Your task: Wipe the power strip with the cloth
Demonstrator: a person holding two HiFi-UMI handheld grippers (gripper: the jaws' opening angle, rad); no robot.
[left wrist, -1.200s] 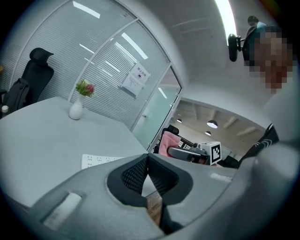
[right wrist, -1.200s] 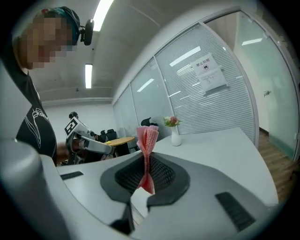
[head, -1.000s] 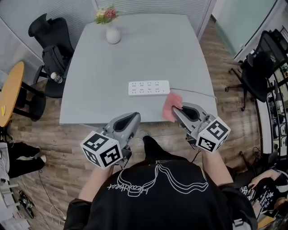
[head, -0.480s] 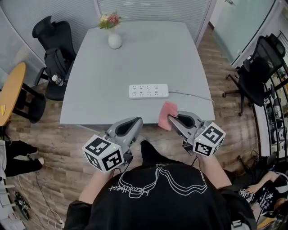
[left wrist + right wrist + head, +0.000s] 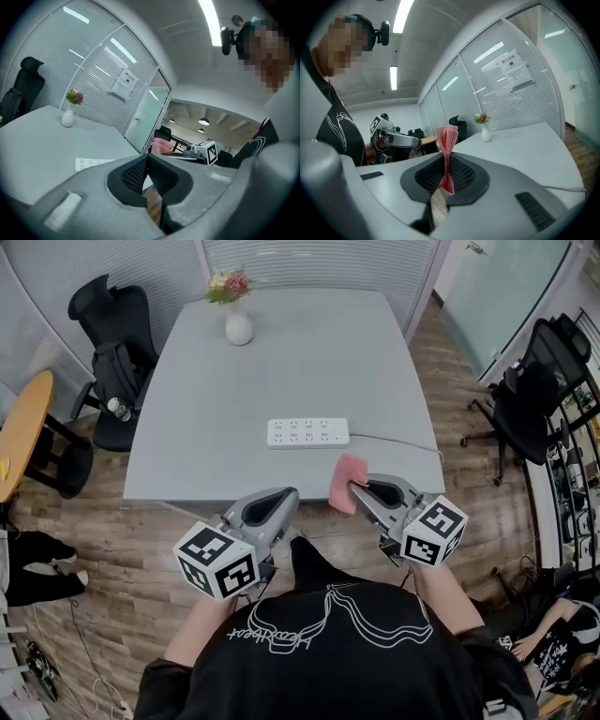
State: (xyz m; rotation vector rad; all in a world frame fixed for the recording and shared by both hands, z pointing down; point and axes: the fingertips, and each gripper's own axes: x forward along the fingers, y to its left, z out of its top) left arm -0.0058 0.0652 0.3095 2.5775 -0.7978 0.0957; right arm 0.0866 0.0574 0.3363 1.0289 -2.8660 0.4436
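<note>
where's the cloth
In the head view the cloth is pinched in the right gripper, at the near edge of the table, short of the power strip.

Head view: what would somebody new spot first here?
The pink cloth jumps out, pinched in the right gripper over the near edge of the grey table. Next comes the white power strip lying alone mid-table, then the flowers in a white vase at the far end.

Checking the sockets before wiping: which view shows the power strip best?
The head view: the whole power strip lies unobstructed on the table, sockets up. The left gripper view shows only a low, partly hidden sliver of it; the right gripper view doesn't show it.
</note>
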